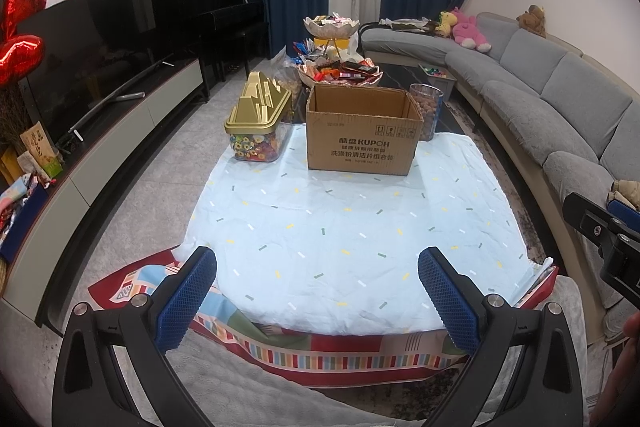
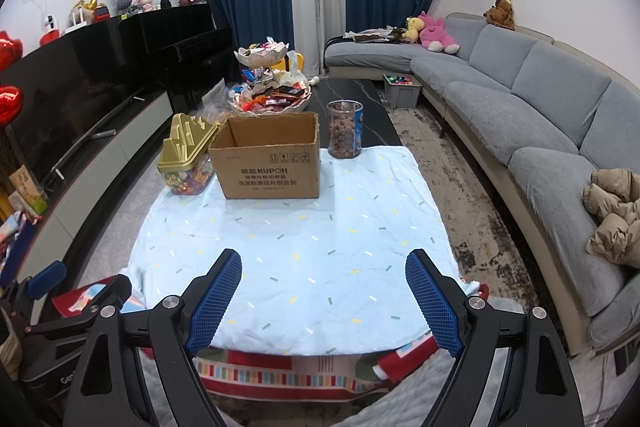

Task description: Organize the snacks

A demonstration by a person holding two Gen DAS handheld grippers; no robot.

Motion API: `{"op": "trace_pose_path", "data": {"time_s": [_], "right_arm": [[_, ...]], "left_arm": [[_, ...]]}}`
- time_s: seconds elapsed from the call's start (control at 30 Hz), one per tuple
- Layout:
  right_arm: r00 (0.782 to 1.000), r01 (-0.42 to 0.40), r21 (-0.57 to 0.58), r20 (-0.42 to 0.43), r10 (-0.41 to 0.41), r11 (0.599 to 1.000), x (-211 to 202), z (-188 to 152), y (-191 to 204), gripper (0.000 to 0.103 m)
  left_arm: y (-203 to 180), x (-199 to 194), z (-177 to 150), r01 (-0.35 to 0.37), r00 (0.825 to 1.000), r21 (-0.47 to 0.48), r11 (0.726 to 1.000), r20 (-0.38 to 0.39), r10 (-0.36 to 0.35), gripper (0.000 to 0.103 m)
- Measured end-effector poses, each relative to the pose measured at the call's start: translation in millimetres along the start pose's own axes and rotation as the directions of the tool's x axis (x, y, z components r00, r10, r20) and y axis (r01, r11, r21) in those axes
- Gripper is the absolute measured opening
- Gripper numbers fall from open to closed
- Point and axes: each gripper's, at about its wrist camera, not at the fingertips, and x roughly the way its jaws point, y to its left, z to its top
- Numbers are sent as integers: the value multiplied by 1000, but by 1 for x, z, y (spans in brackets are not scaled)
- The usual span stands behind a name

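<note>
An open, empty-looking cardboard box (image 1: 362,131) stands at the far end of the light blue cloth (image 1: 352,239); it also shows in the right wrist view (image 2: 270,163). A clear candy tub with a gold lid (image 1: 258,125) (image 2: 186,159) stands to its left. A clear jar of brown round snacks (image 1: 427,111) (image 2: 345,129) stands to its right. Behind them is a two-tier dish of wrapped snacks (image 1: 340,67) (image 2: 272,95). My left gripper (image 1: 318,291) and right gripper (image 2: 323,297) are both open and empty, hovering over the cloth's near edge.
The dark coffee table (image 2: 356,103) lies under the cloth. A grey curved sofa (image 2: 540,123) runs along the right, with a tan jacket (image 2: 614,215). A TV and low cabinet (image 1: 100,99) line the left. A grey bin (image 2: 402,89) sits on the floor.
</note>
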Motion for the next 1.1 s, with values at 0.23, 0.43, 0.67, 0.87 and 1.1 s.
{"op": "trace_pose_path", "data": {"time_s": [0.23, 0.43, 0.67, 0.87, 1.1], "right_arm": [[1000, 0, 0, -1, 0, 1000, 0, 0, -1, 85], [1000, -1, 1, 0, 1, 1000, 0, 0, 0, 85], [1000, 0, 3, 0, 0, 1000, 0, 0, 0, 85], [1000, -1, 3, 0, 1, 1000, 0, 0, 0, 85], [1000, -2, 3, 0, 2, 1000, 0, 0, -1, 85]], "left_arm": [[0, 0, 0, -1, 1000, 0, 1000, 0, 1, 103], [-2, -1, -1, -1, 1000, -2, 1000, 7, 1, 103], [-4, -2, -1, 1, 1000, 0, 1000, 8, -1, 103], [-3, -2, 0, 1, 1000, -1, 1000, 9, -1, 103], [-6, -3, 1, 6, 1000, 4, 1000, 18, -6, 103]]}}
